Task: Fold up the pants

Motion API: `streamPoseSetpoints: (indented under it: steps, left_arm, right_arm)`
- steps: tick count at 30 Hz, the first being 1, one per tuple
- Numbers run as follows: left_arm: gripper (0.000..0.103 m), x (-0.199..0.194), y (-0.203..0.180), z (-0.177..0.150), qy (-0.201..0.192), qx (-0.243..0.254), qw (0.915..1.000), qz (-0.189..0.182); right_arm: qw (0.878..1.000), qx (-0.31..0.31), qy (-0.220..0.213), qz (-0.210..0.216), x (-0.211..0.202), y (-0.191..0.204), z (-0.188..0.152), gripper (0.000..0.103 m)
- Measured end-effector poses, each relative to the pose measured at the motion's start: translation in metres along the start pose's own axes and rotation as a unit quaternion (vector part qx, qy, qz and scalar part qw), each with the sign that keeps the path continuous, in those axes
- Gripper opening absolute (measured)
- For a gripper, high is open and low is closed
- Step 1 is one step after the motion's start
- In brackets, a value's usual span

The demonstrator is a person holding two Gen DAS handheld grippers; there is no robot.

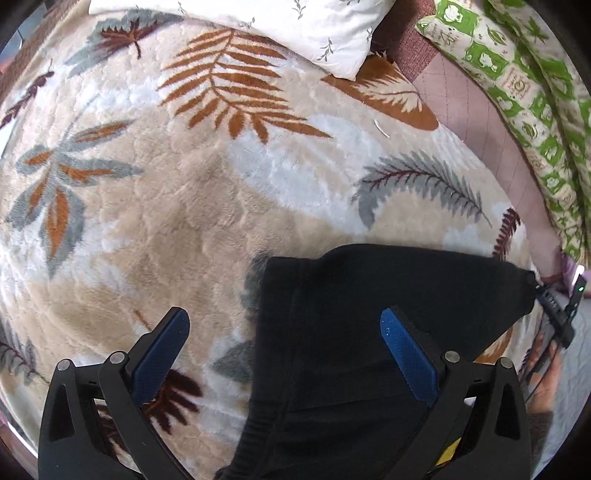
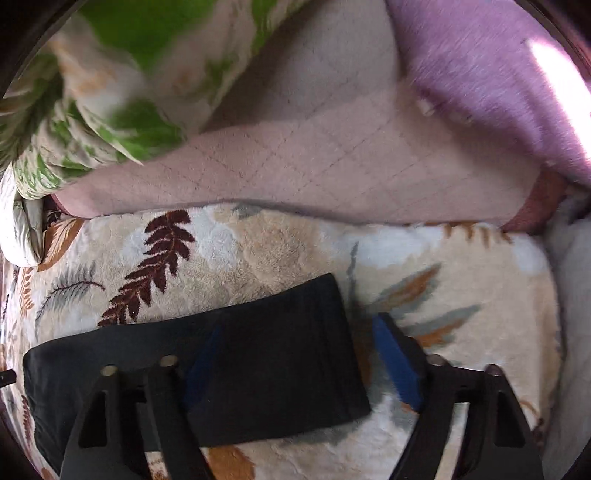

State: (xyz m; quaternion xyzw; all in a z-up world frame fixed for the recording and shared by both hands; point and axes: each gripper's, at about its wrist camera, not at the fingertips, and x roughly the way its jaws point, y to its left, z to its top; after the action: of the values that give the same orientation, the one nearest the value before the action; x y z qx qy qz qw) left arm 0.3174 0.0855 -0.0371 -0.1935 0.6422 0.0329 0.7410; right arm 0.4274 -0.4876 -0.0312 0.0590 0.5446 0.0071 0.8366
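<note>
Black pants (image 1: 369, 332) lie folded on a leaf-patterned fleece blanket (image 1: 166, 206). My left gripper (image 1: 284, 325) is open just above the pants' left edge, its right blue finger (image 1: 406, 358) over the cloth and its left finger over the blanket. In the right wrist view the pants (image 2: 258, 362) form a flat dark rectangle. My right gripper (image 2: 291, 343) is open over their right end, holding nothing. The other gripper shows at the pants' far corner in the left wrist view (image 1: 557, 314).
A white pillow (image 1: 280, 26) lies at the top of the blanket. A green-and-cream quilt (image 1: 524, 92) and a pink quilted sheet (image 2: 332, 162) border the blanket. A purple blanket (image 2: 498, 74) lies at the upper right.
</note>
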Motion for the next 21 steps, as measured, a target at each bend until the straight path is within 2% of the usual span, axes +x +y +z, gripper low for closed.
streamPoseSetpoints:
  steps: [2,6,8,13,15,16,21]
  left_arm:
    - [0.103,0.006,-0.001,0.005,0.012,-0.017,0.9995,-0.022]
    - [0.103,0.015,0.003,0.008,0.028,-0.039,0.9979,-0.043]
    - [0.103,0.019,0.008,0.008,0.03,-0.043,0.9968,-0.061]
    - [0.102,0.025,0.012,0.014,0.024,-0.047,0.9958,-0.074]
    - [0.077,0.021,0.003,0.015,0.02,-0.029,0.9938,-0.105]
    - [0.061,0.022,-0.001,0.016,0.028,-0.023,0.993,-0.113]
    - [0.059,0.031,-0.012,0.02,0.038,-0.01,0.9945,-0.097]
  right_arm:
    - [1.0,-0.006,0.006,-0.002,0.007,0.003,-0.002,0.062]
    - [1.0,-0.004,0.003,0.001,0.011,0.003,-0.005,0.063]
    - [1.0,-0.002,0.002,0.005,0.011,0.002,-0.005,0.063]
    - [1.0,0.0,-0.004,0.006,0.004,-0.002,-0.005,0.063]
    - [1.0,-0.002,-0.004,0.007,-0.002,-0.008,-0.005,0.063]
    - [1.0,-0.003,-0.005,0.005,-0.003,-0.008,-0.005,0.063]
    - [1.0,-0.002,-0.004,0.009,-0.003,-0.01,0.0,0.063]
